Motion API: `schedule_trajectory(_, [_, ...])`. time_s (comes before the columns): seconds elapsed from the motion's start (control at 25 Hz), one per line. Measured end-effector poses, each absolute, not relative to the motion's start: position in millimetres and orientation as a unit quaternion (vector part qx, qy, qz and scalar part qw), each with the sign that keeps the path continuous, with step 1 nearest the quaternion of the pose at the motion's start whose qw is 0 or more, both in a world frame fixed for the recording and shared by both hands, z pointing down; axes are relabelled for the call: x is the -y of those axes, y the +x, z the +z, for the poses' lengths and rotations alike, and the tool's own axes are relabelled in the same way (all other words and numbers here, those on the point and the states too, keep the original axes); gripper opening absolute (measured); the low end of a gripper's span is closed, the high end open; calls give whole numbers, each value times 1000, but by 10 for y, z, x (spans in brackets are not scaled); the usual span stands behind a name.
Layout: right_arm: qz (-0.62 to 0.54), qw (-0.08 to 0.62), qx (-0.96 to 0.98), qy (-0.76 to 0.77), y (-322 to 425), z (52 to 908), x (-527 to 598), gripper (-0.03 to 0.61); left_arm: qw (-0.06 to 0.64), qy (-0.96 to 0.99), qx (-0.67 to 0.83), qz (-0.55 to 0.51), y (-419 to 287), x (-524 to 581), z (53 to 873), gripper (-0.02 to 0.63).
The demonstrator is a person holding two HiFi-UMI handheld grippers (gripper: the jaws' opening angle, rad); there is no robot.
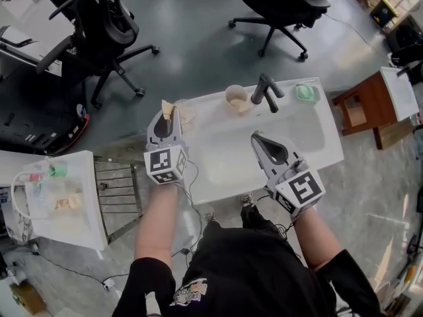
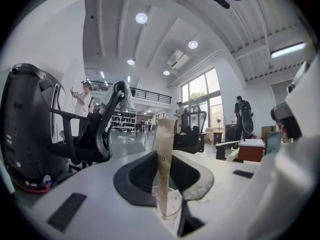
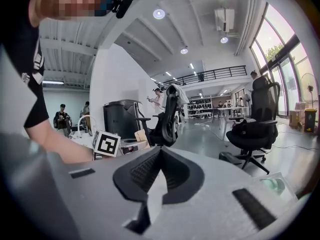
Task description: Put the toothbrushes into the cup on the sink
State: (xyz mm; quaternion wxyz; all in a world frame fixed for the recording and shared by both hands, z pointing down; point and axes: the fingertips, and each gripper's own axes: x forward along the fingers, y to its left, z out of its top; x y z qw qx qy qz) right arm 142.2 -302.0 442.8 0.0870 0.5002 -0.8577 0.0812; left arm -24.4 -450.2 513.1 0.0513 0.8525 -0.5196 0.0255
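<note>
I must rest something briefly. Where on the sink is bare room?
Free: the basin between the left gripper with its wrapped toothbrush and the right gripper; the right rim of the sink before the green item. Crowded: back edge, cup and faucet.

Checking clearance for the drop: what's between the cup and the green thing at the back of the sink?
Head view: the dark faucet stands between the cup and the green thing, its spout reaching toward the cup's rim.
</note>
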Motion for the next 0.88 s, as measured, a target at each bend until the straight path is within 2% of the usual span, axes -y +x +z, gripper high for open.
schedule_trajectory(0.24, [85, 91, 860, 495, 1421, 4497, 3084, 6, 85, 841, 530, 62, -277, 4530, 5494, 60])
schedule_trajectory(0.48, [88, 89, 862, 491, 1387, 4519, 3132, 6, 87, 843, 525, 82, -294, 4515, 5590, 64])
schedule_trajectory(0.88, [87, 81, 863, 490, 1329, 4455, 3121, 6, 78, 846, 521, 75, -349, 4449, 5405, 146])
